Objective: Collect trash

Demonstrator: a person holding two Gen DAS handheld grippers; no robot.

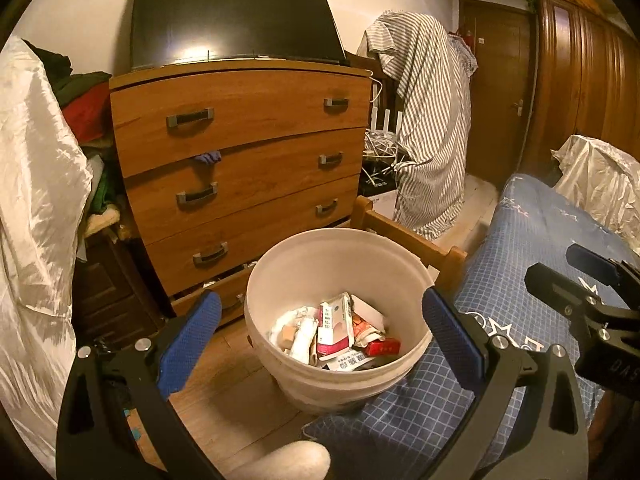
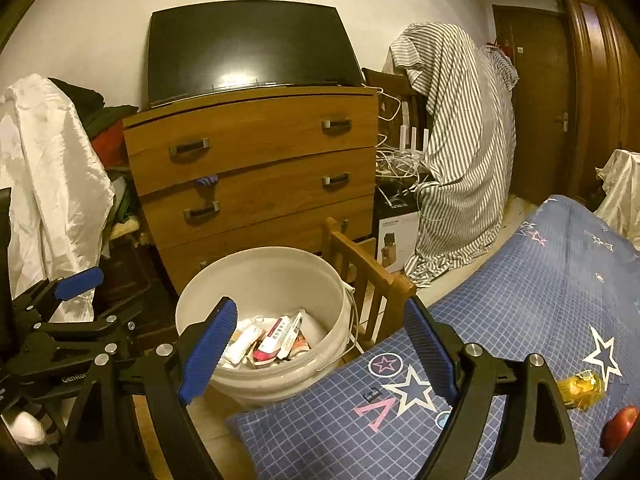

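Looks mostly done to me: the white bucket (image 1: 340, 280) on the floor by the bed's (image 2: 520, 280) corner already holds cartons and wrappers. Both the left claw (image 1: 320, 332) and right claw (image 2: 320, 348) hang released, empty. Left to grab: yellow wrapper (image 2: 580, 390) near the bed's edge. Carton print's unreadable.

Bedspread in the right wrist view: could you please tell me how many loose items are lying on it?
2. A yellow wrapper lies on the bedspread near the right edge; a red round object sits just below-right of it. Others may lie out of view.
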